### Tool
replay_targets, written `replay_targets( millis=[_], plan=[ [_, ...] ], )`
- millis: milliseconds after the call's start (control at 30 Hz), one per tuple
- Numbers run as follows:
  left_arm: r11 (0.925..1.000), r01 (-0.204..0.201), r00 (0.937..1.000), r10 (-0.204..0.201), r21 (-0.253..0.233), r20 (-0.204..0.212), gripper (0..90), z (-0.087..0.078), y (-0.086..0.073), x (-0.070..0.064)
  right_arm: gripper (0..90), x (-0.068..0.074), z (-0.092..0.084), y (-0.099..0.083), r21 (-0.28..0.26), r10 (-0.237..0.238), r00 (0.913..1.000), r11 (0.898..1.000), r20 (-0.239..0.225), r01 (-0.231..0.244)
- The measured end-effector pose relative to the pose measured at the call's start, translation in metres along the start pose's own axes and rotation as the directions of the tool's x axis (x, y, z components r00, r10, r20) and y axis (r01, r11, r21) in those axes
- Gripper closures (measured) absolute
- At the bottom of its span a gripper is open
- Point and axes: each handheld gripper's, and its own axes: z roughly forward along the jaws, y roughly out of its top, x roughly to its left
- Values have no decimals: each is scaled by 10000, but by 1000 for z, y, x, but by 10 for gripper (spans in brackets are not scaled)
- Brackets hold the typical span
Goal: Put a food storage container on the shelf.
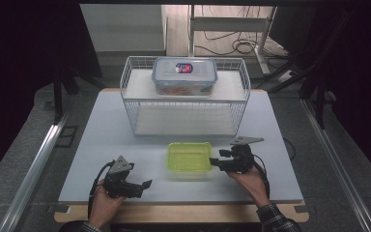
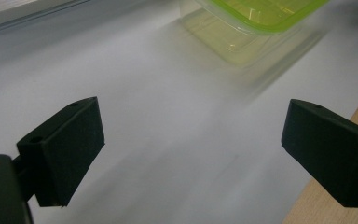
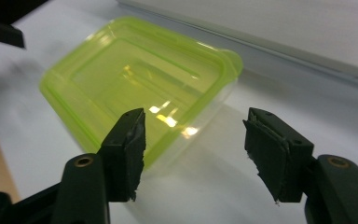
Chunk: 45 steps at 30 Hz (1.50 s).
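Observation:
A lime-green lidded plastic container [image 1: 189, 157] sits on the white table [image 1: 111, 135], just in front of the wire rack. My right gripper [image 1: 215, 162] is level at the container's right side and points left at it. In the right gripper view its jaws [image 3: 193, 140] stand open; the left jaw overlaps the container's [image 3: 135, 84] near edge, and no pad presses on it. My left gripper [image 1: 147, 184] rests near the table's front left and points right toward the container [image 2: 256, 18]. Its jaws [image 2: 193, 140] are wide open with bare table between them.
A white wire rack [image 1: 125, 89] stands at the back of the table. A clear lidded box [image 1: 184, 75] with a blue-and-red label sits on its top shelf. The table's wooden front edge [image 1: 183, 212] runs along close to both hands.

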Motion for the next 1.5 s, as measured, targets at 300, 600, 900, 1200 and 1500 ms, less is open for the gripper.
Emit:
replay_targets(
  millis=[300, 600, 900, 1200, 1500],
  plan=[
    [10000, -19, 10000, 19, 15, 1, 57, 0, 0, 0, 517, -18, 12, 6, 446, 2618, 9591, 9650, -1074, -2584],
    [10000, -72, 10000, 72, 64, -29, 57, 0, 0, -1, 660, -26, 24, 6, 1136, 3638, 9180, 9302, -1578, -3491],
    [10000, -84, 10000, 84, 46, -46, 57, 0, 0, -1, 786, -30, 32, 9, 1647, 4977, 8423, 8664, -2069, -4715],
    [9999, -35, 9999, 33, -119, -109, 57, -3, 0, 1, 800, -23, 33, 14, 1775, 4886, 8402, 8715, -2354, -4571],
    [9997, 65, 9998, -69, -231, -176, 56, -6, -1, 3, 799, -17, 9, 28, 940, 4486, 8576, 8932, -2514, -4397]
  ],
)
